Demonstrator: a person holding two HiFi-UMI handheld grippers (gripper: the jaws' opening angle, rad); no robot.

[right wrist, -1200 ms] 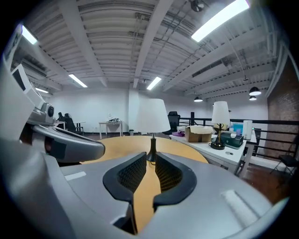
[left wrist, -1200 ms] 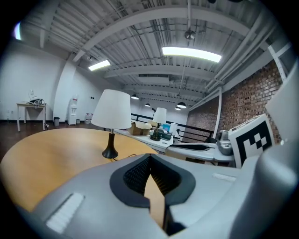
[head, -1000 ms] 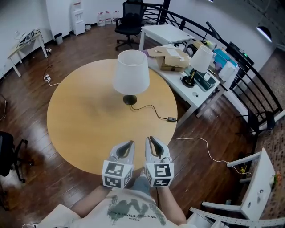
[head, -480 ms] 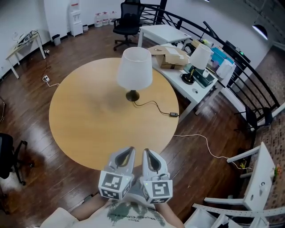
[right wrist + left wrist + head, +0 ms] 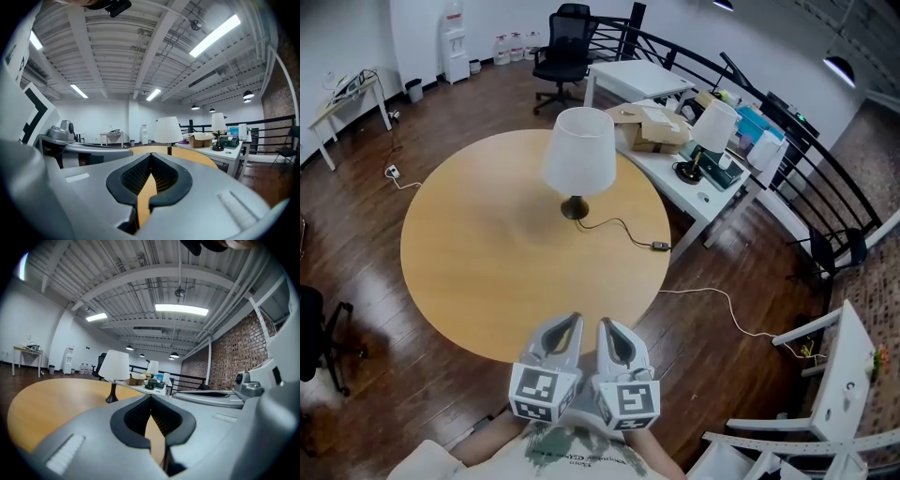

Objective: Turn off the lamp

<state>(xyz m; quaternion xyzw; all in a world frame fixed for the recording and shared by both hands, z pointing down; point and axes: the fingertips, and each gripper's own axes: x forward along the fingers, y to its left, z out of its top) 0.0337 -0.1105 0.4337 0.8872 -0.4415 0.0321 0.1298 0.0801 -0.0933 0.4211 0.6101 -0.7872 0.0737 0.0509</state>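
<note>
The lamp (image 5: 578,155), with a white shade and a dark base, stands on the round wooden table (image 5: 469,253), right of its centre. Its cord runs to a small inline switch (image 5: 659,246) near the table's right edge, then drops to the floor. My left gripper (image 5: 565,324) and right gripper (image 5: 614,328) sit side by side close to my body, just off the table's near edge and far from the lamp. Both are shut with nothing between the jaws. The lamp (image 5: 115,367) is far ahead of the left gripper (image 5: 150,398). The right gripper (image 5: 151,156) also faces the lamp (image 5: 168,130).
A white desk (image 5: 694,202) abuts the table's right side, carrying a second lamp (image 5: 712,127) and cardboard boxes (image 5: 661,129). A black office chair (image 5: 561,47) stands beyond. A black railing (image 5: 825,178) runs along the right, and a white chair (image 5: 830,394) is at lower right.
Both grippers drew back from over the table's near edge toward my body, then held still. The lamp and cord did not move.
</note>
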